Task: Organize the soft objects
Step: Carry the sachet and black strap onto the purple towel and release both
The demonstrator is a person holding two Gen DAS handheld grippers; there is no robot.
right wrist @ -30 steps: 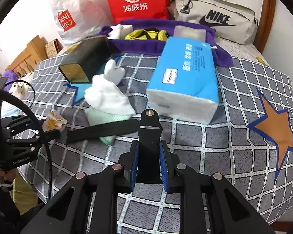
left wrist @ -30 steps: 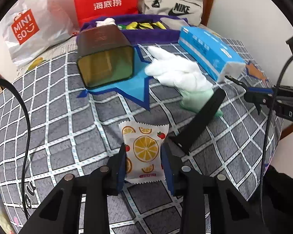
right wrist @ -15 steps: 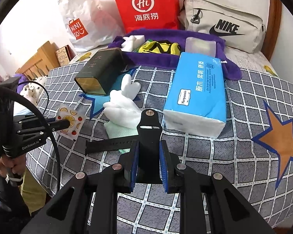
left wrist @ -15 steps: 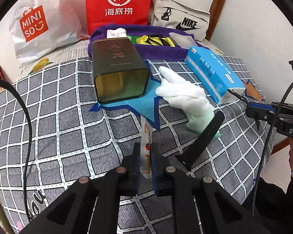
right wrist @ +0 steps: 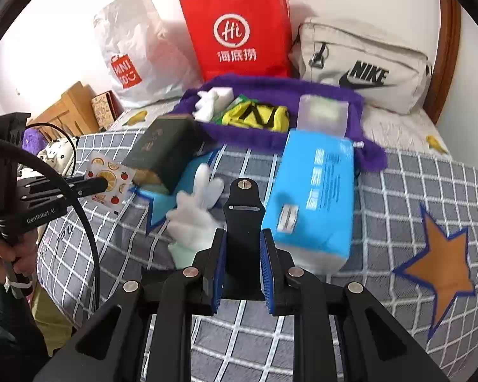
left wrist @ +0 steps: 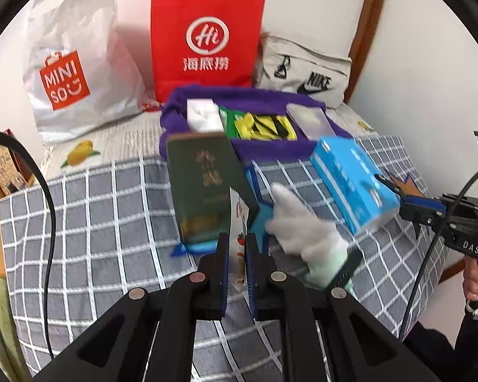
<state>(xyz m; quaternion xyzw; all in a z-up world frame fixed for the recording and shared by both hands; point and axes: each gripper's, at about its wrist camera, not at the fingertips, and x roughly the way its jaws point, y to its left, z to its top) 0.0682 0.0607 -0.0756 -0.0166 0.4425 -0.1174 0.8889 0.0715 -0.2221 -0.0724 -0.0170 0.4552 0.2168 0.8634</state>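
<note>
Left gripper [left wrist: 236, 262] clamped edge-on on the sachet [left wrist: 238, 238], held clear above the quilt [left wrist: 89, 222]. Right gripper [right wrist: 241, 262] clamped on one end of the black strap [right wrist: 243, 222]; the other end cannot be seen.

Step in hand, as judged: carry both items to the purple tray [right wrist: 328, 95] at the back. Keep both grips firm, since the sachet is thin and could slip. Pass above the dark tin [left wrist: 204, 184], the white glove [left wrist: 299, 222] and the blue tissue pack [right wrist: 315, 191]. Release over a free slot.

Against a second ago: the sachet then lay flat on the quilt between parted jaws; now pinched and lifted. Strap grip unchanged. Both views look from higher, tray nearer.
</note>
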